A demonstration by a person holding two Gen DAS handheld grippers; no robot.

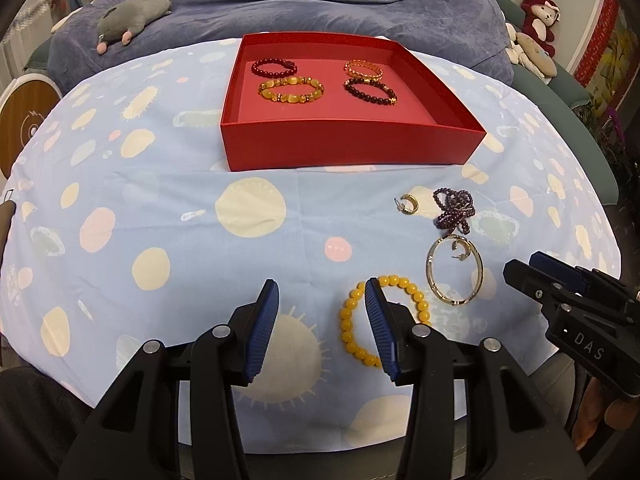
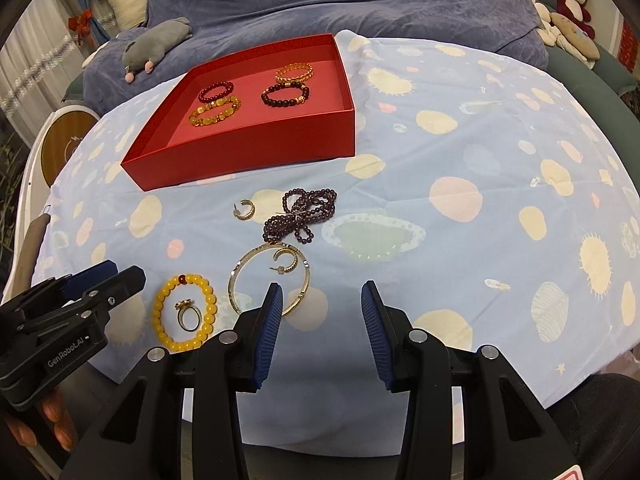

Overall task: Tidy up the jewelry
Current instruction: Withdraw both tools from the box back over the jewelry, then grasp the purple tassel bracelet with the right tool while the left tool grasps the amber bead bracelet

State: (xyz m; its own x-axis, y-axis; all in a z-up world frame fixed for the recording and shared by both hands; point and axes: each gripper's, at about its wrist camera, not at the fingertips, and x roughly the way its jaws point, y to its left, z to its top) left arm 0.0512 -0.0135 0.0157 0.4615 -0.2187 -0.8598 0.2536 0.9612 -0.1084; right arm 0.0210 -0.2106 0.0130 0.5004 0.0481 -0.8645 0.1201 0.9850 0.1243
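A red box (image 1: 348,144) (image 2: 248,160) holds a dark red bracelet (image 1: 274,67), an amber one (image 1: 290,90), a gold chain one (image 1: 363,68) and a dark brown one (image 1: 370,92). Loose on the spotted cloth lie a gold hoop earring (image 2: 246,210), a purple bead necklace (image 2: 304,216), a gold bangle (image 2: 229,286) ringing a second earring (image 2: 286,260), and a yellow bead bracelet (image 2: 160,308) around a ring (image 2: 189,316). My left gripper (image 1: 322,284) hovers open; its right finger covers part of the yellow bracelet (image 1: 344,320). My right gripper (image 2: 322,287) is open just right of the bangle.
The pale blue spotted cloth (image 1: 160,200) covers a rounded table. Behind it lies a blue blanket (image 1: 320,4) with a grey plush (image 1: 132,16); more plush toys (image 1: 538,20) sit far right. A round wooden disc (image 1: 24,128) is at the left edge.
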